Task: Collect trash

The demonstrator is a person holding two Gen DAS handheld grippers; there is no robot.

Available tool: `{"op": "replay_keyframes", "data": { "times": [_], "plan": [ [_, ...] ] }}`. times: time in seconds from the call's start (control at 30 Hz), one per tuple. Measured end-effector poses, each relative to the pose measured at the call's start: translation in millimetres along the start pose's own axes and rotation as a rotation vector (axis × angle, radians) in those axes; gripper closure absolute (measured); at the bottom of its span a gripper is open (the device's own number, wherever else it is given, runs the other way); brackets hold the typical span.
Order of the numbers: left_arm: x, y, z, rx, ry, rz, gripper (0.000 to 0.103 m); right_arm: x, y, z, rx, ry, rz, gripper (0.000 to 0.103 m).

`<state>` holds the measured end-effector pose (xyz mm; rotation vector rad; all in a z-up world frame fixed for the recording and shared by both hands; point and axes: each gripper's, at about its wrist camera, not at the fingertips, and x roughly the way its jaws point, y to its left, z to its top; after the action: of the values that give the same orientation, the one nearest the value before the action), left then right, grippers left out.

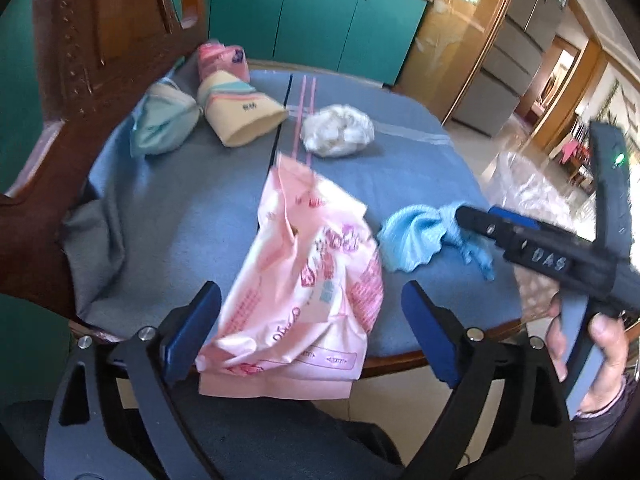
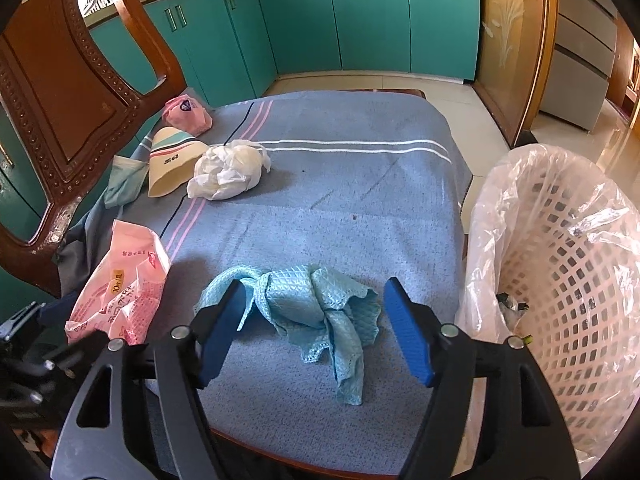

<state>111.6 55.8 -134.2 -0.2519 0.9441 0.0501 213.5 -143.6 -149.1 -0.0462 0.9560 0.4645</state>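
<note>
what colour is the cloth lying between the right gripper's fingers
Light blue cloth with a woven diamond pattern, clearest in the right wrist view.

Blue-clothed table: wrappers, cup, cloth.

Carved wooden chair, teal cabinets, blue-grey tablecloth, refrigerator

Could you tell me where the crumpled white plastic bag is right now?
The crumpled white plastic bag lies on the blue tablecloth, far-left in the right wrist view, right beside the striped paper cup.
</note>
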Motion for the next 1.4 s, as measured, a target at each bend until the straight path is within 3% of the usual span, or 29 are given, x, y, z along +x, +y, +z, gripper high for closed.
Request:
{"op": "replay_keyframes", "data": {
  "times": [0.4, 1.4],
  "plan": [
    [16, 7, -5, -0.025, 0.047, 0.023, 0.011, 4, 5, -3, -0.024, 0.009, -0.024, 0.028],
    [20, 8, -8, -0.038, 0.055, 0.023, 0.011, 20, 21, -6, -0.070, 0.040, -0.028, 0.028]
  ]
}}
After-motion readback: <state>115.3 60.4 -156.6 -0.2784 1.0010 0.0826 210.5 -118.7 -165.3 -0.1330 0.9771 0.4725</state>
